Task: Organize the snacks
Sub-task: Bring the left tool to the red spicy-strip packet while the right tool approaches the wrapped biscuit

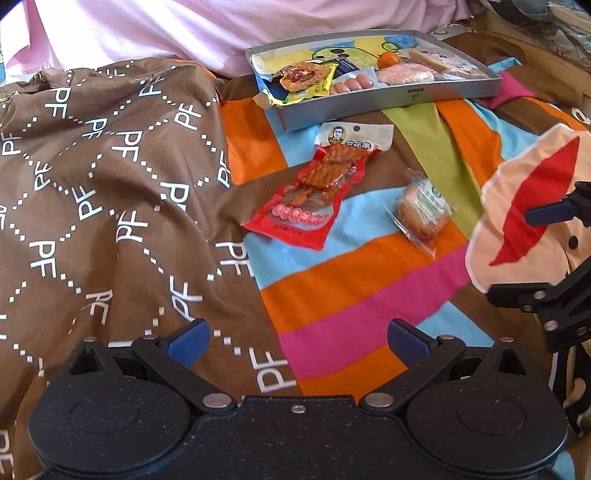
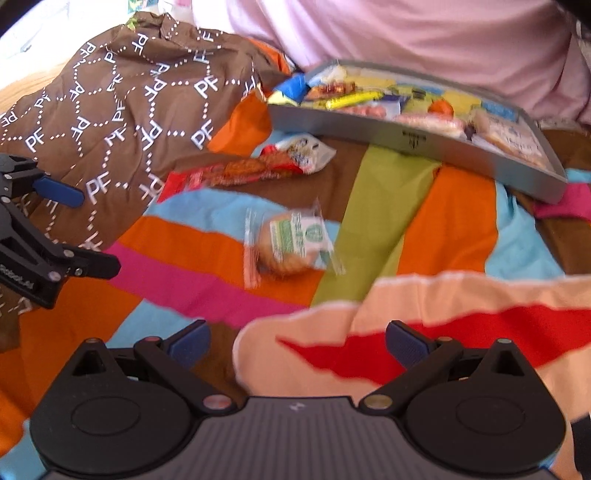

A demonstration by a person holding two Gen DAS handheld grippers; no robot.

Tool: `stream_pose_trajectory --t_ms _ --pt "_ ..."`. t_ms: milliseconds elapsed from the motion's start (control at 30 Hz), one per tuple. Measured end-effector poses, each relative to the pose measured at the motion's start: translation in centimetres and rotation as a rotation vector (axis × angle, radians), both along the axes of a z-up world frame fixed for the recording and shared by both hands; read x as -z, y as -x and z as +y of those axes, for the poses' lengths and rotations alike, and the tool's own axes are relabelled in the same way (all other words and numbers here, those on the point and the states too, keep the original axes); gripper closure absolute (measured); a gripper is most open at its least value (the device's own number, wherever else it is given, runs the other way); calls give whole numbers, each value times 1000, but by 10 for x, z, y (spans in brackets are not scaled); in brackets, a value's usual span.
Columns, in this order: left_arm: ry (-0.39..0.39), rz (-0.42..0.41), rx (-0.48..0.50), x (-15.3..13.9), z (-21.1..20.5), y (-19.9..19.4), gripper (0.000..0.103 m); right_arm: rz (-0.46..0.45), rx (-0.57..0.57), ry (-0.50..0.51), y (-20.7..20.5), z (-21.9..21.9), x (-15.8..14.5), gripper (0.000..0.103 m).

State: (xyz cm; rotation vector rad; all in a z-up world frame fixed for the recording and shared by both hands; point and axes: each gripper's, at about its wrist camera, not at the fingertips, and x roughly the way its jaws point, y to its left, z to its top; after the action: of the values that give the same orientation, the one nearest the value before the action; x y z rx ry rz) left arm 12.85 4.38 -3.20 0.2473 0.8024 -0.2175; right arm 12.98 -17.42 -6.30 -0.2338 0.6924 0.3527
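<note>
Two loose snacks on the striped bedspread (image 1: 332, 280): one red spicy strip packet (image 1: 317, 192) just below the tray's near wall, one clear-wrapped round pastry (image 1: 421, 210) a little toward the right edge. One grey tray (image 1: 369, 103) near the far edge, against pink bedding (image 1: 147, 29), holding perhaps six or seven wrapped snacks, blur making the count uncertain. One brown "PF" quilt (image 1: 92, 184) over the left side. One peach-and-red cloth (image 2: 461, 325) at the right. Left gripper (image 1: 298, 341) spread wide, empty. Right gripper (image 2: 298, 341) likewise wide apart, gripping nothing, above the cloth.
</note>
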Motion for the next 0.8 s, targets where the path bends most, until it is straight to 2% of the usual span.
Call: stream_pose_trajectory --t_ms 200,333,467,600,800 --pt "-5 -52 21 -7 -7 -18 1 -63 3 -28 -25 5 11 0" --pt "6 -94 52 -14 -13 -40 1 -70 -10 -21 -44 9 16 0" --pt "14 -85 107 -15 -18 -65 1 -106 -69 32 -61 17 20 0" --pt "30 -68 136 -13 -23 -92 1 -110 -97 16 -70 18 22 0" --pt "79 -3 106 -2 -31 -127 1 -117 -110 9 -73 18 29 0"
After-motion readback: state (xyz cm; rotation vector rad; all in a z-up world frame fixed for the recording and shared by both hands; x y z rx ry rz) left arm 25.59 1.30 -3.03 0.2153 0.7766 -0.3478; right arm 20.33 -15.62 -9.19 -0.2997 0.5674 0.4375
